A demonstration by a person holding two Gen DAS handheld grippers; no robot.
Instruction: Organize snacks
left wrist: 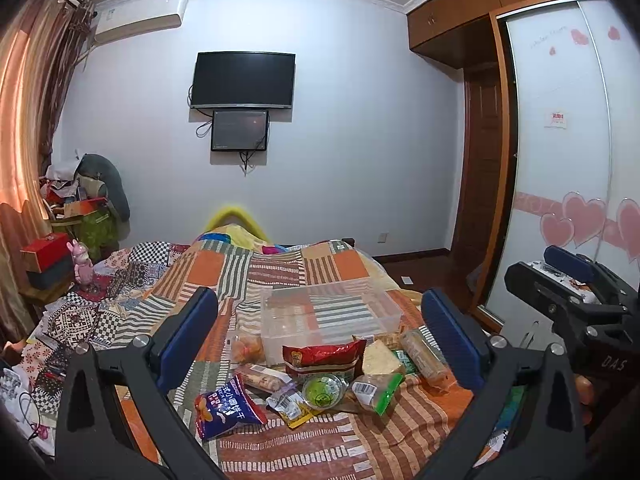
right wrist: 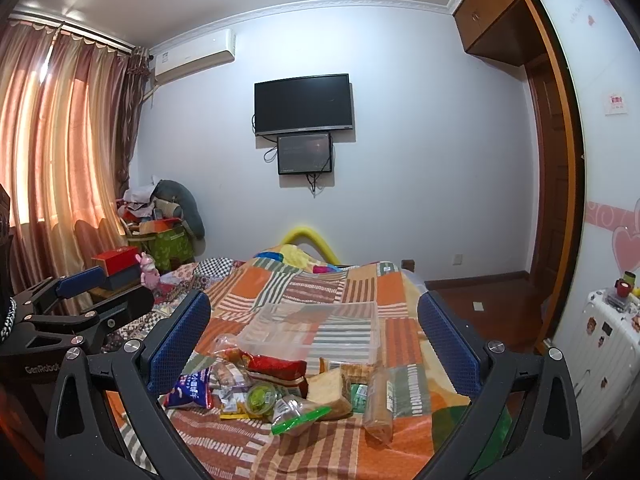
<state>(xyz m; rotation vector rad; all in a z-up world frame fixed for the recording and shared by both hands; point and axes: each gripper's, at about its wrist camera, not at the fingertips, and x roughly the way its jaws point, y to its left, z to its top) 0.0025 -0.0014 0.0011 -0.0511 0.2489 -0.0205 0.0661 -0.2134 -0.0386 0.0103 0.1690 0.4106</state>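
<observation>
lengthwise, the clear bin (left wrist: 332,316) runs across the bed (left wrist: 280,272); left gripper (left wrist: 320,344) and right gripper (right wrist: 316,344) both gape wide.

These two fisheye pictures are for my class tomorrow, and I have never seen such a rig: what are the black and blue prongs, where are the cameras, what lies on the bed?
A person holds two hand grippers; each carries a camera looking along its fingers. The left gripper and right gripper are both open, holding nothing. On the striped patchwork bedspread lie a clear plastic box, a red snack bag, a blue biscuit bag and a small green-lidded cup.
</observation>
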